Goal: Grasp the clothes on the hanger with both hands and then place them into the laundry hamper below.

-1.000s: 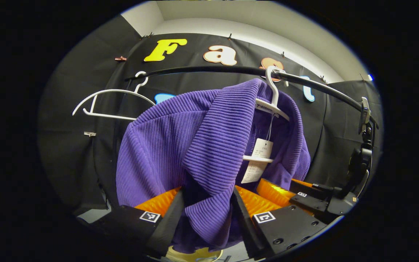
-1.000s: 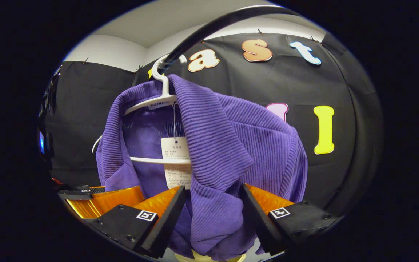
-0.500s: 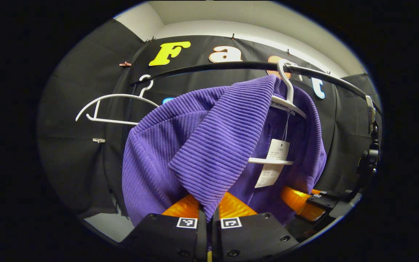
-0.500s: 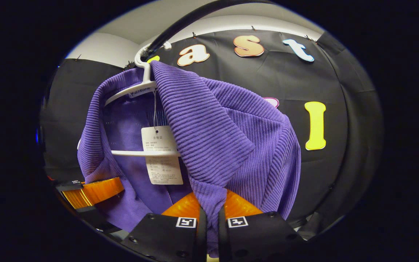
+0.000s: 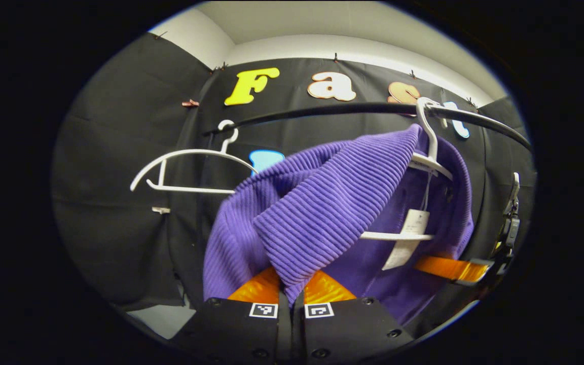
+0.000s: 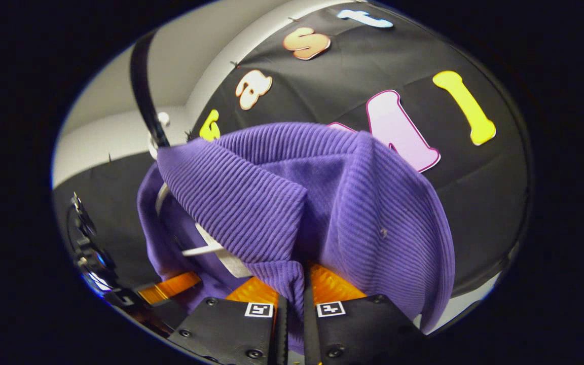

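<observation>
Both grippers have clamped since a second ago: left gripper [image 5: 292, 299] and right gripper [image 6: 292, 296] now each pinch a front edge of the purple ribbed knit garment [image 5: 322, 203], pulling it down and off-square. Garment remains on the white plastic hanger [image 5: 426, 159] under the black rail [image 5: 353, 107], right shoulder already slipping. Its long axis runs down from the hanger, skewed toward the grippers; hamper unseen.
</observation>
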A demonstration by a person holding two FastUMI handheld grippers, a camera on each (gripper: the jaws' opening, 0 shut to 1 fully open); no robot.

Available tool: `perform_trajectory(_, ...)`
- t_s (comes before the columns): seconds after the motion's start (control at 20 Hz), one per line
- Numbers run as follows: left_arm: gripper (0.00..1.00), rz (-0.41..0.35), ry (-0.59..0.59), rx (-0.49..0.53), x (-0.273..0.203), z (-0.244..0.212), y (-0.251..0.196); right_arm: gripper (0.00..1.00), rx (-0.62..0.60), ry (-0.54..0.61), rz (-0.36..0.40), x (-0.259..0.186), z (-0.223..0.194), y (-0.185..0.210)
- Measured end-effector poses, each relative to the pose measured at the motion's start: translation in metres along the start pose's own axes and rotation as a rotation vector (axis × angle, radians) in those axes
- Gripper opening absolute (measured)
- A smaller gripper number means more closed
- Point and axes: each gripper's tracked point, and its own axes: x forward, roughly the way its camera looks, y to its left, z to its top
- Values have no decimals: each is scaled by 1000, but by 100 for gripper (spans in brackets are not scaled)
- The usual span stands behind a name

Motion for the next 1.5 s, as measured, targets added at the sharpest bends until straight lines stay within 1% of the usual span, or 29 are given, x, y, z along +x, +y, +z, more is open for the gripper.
perform_trajectory(0.1,5,49,-68,37,-4,19,15,16,25,-39,33,-8,18,-3)
perform_trajectory(0.25,5,120,-147,93,-9,46,34,16,65,-52,57,-13,27,-6)
perform_trajectory(0.35,5,162,-211,158,-14,72,42,16,66,-53,70,-15,31,-3)
perform_trajectory(0.4,3,187,-251,196,-16,86,49,16,56,-53,77,-15,34,-1)
perform_trajectory(0.5,3,210,-306,235,-13,111,61,16,56,-58,95,-16,38,4)
perform_trajectory(0.55,5,205,-315,231,-8,119,66,16,62,-65,107,-16,41,6)
perform_trajectory(0.6,4,190,-300,222,0,119,71,16,75,-77,123,-18,47,8)
perform_trajectory(0.7,5,144,-198,176,23,109,86,16,106,-110,159,-20,62,15)
perform_trajectory(0.8,5,62,-78,87,43,90,86,16,143,-149,197,-22,80,17)
perform_trajectory(0.85,5,25,-36,61,49,81,82,16,166,-167,210,-21,88,14)
perform_trajectory(0.95,5,-16,-10,45,53,69,77,16,247,-201,259,-15,103,10)
perform_trajectory(1.0,5,-37,6,36,53,63,73,16,308,-192,297,-11,108,9)
perform_trajectory(1.05,5,-57,28,21,54,56,72,16,381,-159,356,-7,109,12)
perform_trajectory(1.15,5,-88,60,-21,58,51,75,16,533,-66,510,-8,112,22)
perform_trajectory(1.2,5,-108,74,-47,62,50,75,16,580,-10,574,-7,113,25)
perform_trajectory(1.3,5,-139,95,-77,69,50,75,16,672,63,674,-9,118,27)
perform_trajectory(1.35,5,-161,104,-75,72,50,72,16,717,62,695,-10,126,26)
perform_trajectory(1.4,5,-181,119,-63,74,45,67,16,746,58,701,-6,133,23)
perform_trajectory(1.5,5,-238,158,-37,75,37,55,15,772,34,684,-6,143,14)
